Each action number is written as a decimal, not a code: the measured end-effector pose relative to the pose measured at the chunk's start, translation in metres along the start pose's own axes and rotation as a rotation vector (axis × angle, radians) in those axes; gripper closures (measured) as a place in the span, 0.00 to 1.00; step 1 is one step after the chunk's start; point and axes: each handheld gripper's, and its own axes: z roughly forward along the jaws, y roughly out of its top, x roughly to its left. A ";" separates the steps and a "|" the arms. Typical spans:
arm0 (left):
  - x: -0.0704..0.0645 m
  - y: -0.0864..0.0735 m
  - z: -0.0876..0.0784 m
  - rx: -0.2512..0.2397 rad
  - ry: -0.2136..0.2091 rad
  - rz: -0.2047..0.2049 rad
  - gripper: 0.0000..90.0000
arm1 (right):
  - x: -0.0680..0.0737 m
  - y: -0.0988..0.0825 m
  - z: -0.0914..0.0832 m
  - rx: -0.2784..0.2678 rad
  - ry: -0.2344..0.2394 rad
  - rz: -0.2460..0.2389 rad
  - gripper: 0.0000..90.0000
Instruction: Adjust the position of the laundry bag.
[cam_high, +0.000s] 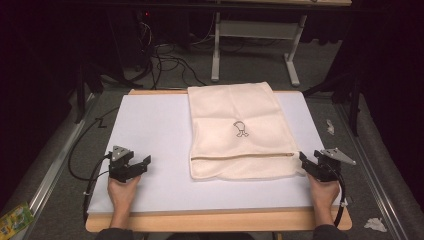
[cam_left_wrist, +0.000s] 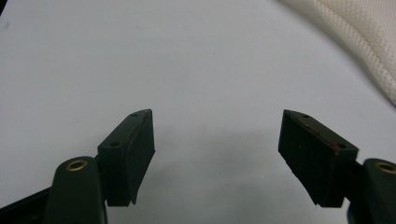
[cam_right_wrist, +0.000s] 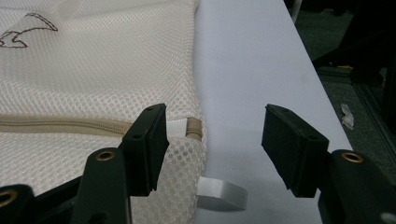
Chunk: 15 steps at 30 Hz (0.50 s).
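Cream mesh makes up the laundry bag (cam_high: 235, 132), which lies flat on the white sheet (cam_high: 150, 135) covering the table (cam_high: 215, 220), right of the table's middle and reaching to its far edge. A small dark embroidered figure (cam_high: 240, 129) sits near the bag's centre, and a beige zipper (cam_high: 242, 156) runs across its width close to the near edge. In the right gripper view the zipper's end (cam_right_wrist: 194, 128) lies at the bag's right edge, and a white ribbon loop (cam_right_wrist: 222, 193) sticks out from under that edge onto the sheet.

At the bag's near right corner is the right gripper (cam_high: 312, 165), held in the person's right hand (cam_high: 324, 192). Its jaws stand wide apart with nothing clamped between them; in its own view the left jaw hangs over the mesh just beside the zipper end, while the right jaw is over bare sheet. Whether either jaw touches the fabric cannot be told.

Well apart from the bag, on the left half of the sheet, is the left gripper (cam_high: 140, 165), held in the left hand (cam_high: 122, 190). Its jaws are also spread wide and empty, over plain white sheet, with a corner of the mesh bag (cam_left_wrist: 359, 32) showing at the upper right of its view.

Beyond the table are a grey floor (cam_high: 250, 65), dark cables (cam_high: 165, 60) and the white legs of another stand (cam_high: 255, 30).
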 end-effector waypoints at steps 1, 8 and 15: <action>0.000 0.000 0.000 0.002 -0.002 0.000 0.31 | 0.000 0.000 0.000 0.000 0.002 -0.002 0.46; 0.000 0.000 0.000 0.006 -0.004 -0.004 0.33 | 0.000 0.000 0.000 0.001 0.001 0.006 0.46; -0.001 0.000 0.001 0.013 -0.001 0.011 0.37 | 0.000 0.000 0.000 0.003 -0.001 0.008 0.47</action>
